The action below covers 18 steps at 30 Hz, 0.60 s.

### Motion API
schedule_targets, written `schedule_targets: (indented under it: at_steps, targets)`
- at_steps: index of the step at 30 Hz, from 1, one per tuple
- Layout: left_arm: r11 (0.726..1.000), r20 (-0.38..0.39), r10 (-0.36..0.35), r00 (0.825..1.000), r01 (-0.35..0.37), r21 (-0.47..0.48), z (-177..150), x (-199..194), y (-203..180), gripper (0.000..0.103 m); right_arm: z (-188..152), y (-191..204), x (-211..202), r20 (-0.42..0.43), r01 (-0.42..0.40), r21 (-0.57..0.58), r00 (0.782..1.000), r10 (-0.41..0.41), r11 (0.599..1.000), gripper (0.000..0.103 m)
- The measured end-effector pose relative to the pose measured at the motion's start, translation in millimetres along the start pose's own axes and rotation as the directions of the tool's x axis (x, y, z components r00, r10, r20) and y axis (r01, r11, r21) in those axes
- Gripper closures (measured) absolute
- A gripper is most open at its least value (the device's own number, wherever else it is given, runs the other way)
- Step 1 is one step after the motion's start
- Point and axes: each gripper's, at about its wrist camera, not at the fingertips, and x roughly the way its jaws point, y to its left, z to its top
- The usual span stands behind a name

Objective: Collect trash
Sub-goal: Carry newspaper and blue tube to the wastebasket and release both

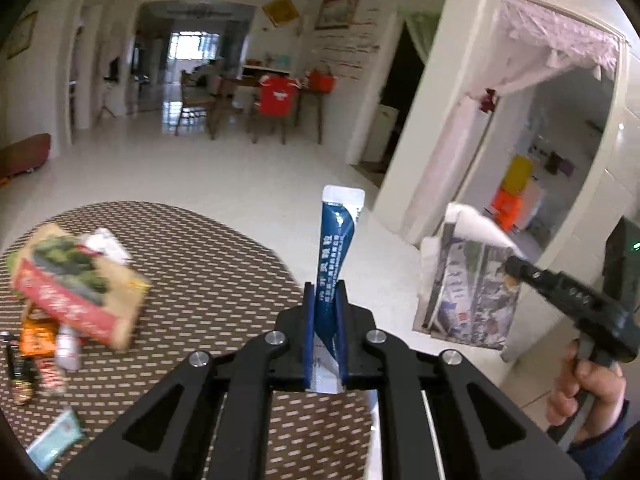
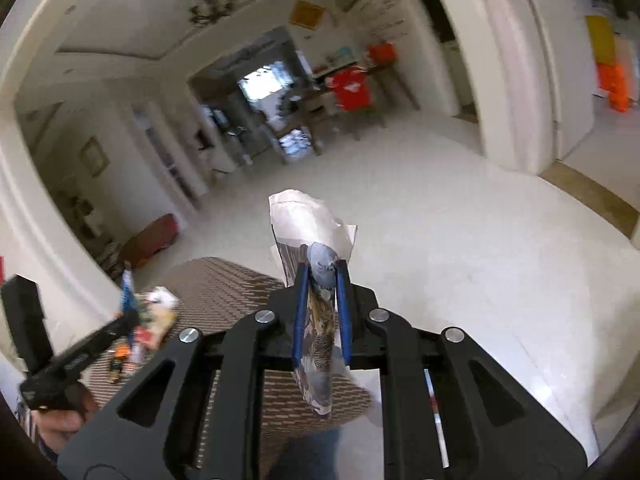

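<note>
My left gripper (image 1: 325,292) is shut on a blue and white sachet (image 1: 338,236), which stands upright between the blue pads, over the right edge of a round brown patterned table (image 1: 208,264). Out over the floor to the right, my right gripper (image 2: 322,276) is shut on a folded printed paper (image 2: 308,224); the left wrist view shows that paper (image 1: 468,280) hanging from the right gripper (image 1: 510,266). More trash lies on the table's left side: a red and green carton (image 1: 76,284), a crumpled white wrapper (image 1: 106,242) and several small packets (image 1: 36,352).
A pale tiled floor (image 1: 248,168) stretches ahead to a dining table with chairs (image 1: 256,100), one draped in red. A white pillar and a curtained doorway (image 1: 532,120) stand at the right. A person's hand (image 1: 588,384) grips the right tool's handle.
</note>
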Motion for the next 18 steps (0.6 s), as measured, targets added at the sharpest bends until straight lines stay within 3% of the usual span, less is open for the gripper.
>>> schedule_targets:
  at_steps: [3,8,12,13,14,15,18]
  targets:
    - [0.999,-0.032,-0.033,0.999,0.033,0.003,-2,25,-23,0.094,-12,-27,19,-0.041,0.085,0.007,0.996,-0.085,0.996,0.089]
    - [0.998,-0.1,-0.065,0.993,0.067,0.019,-11,67,-56,0.094,-39,-66,72,-0.156,0.158,0.037,0.976,-0.151,0.987,0.089]
    - [0.997,-0.161,-0.065,0.985,0.071,0.034,-18,103,-74,0.094,-65,-102,130,-0.267,0.153,0.097,0.956,-0.123,0.983,0.083]
    - [0.997,-0.178,-0.062,0.982,0.069,0.034,-20,113,-77,0.094,-70,-110,142,-0.288,0.151,0.117,0.951,-0.112,0.982,0.078]
    - [0.997,-0.193,-0.059,0.979,0.067,0.032,-21,122,-79,0.094,-76,-119,154,-0.31,0.165,0.137,0.944,-0.115,0.977,0.054]
    - [0.997,-0.205,-0.056,0.977,0.065,0.034,-22,129,-80,0.094,-81,-127,162,-0.323,0.177,0.151,0.939,-0.121,0.973,0.037]
    - [0.997,-0.251,-0.052,0.966,0.064,0.04,-25,156,-85,0.094,-84,-143,165,-0.332,0.18,0.204,0.937,-0.105,0.962,0.036]
